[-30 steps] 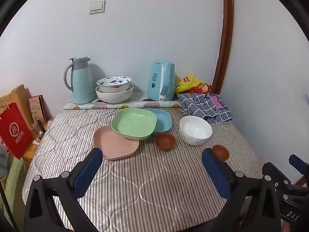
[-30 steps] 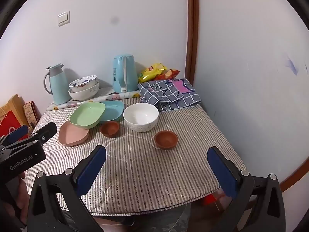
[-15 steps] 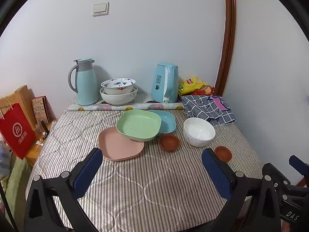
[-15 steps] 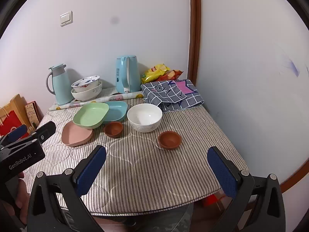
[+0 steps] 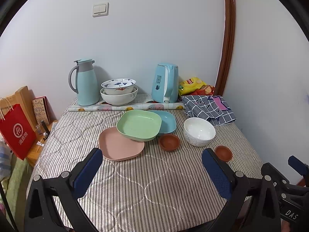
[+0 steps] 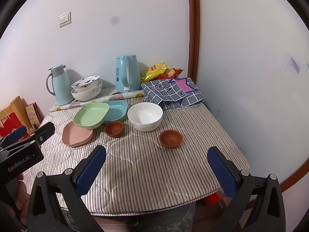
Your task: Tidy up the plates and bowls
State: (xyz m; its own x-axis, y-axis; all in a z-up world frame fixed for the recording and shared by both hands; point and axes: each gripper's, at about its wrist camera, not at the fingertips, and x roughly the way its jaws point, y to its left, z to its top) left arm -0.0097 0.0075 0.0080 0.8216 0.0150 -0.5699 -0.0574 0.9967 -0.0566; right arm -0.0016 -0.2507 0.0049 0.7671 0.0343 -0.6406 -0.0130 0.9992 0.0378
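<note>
Both cameras have drawn back and risen a little since a moment ago, so the dishes sit lower in each view; nothing on the striped tabletop (image 5: 154, 183) has shifted. The left gripper (image 5: 152, 166) and the right gripper (image 6: 157, 164) both hover over the near edge, jaws spread wide, holding nothing.

Toward the middle of the tabletop, the green plate (image 5: 139, 124) leans across the pink plate (image 5: 120, 145) and the blue plate (image 5: 166, 121). A small brown bowl (image 5: 169, 142) sits just beside them, the white bowl (image 5: 199, 131) next along, and a second brown bowl (image 5: 223, 153) lies nearer the right edge. All look empty.

At the far edge, a patterned bowl (image 5: 118, 86) nests inside a larger white one (image 5: 118, 97), between the thermos jug (image 5: 86, 85) and the kettle (image 5: 165, 86).
</note>
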